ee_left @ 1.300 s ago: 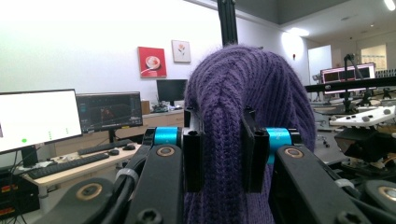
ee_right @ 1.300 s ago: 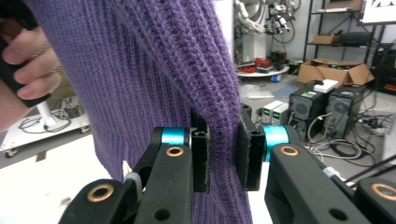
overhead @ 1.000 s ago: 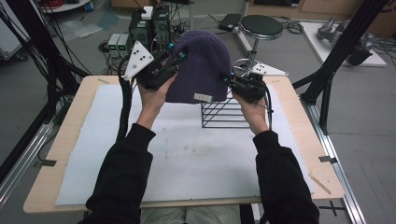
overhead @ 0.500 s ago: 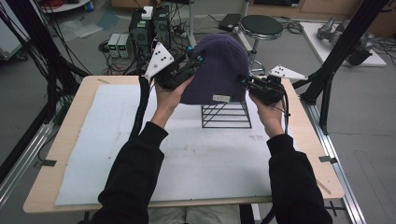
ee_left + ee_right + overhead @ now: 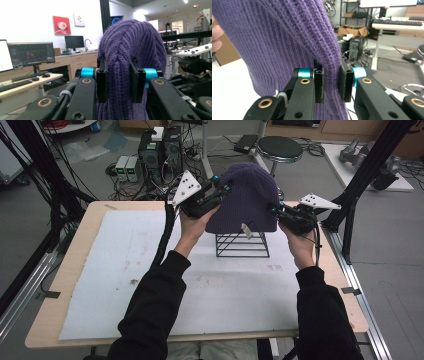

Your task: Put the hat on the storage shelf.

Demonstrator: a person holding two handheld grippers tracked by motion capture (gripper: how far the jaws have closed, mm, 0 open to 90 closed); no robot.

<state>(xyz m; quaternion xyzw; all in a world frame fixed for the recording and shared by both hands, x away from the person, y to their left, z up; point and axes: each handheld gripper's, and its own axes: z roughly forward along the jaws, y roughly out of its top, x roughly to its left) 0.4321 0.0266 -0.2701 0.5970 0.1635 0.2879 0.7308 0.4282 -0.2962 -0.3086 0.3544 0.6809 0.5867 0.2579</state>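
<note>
Pinching purple beanie (image 5: 247, 195) both sides: left gripper (image 5: 218, 193), right gripper (image 5: 276, 210) jaws clamping knit folds; hem risking snagging on wire rack (image 5: 241, 245).

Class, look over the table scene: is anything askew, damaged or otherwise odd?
Nothing looks damaged or spilled. The purple knit beanie hangs above the black wire rack, pinched at either side by the left gripper and the right gripper, so its knit bunches between the fingers.
</note>
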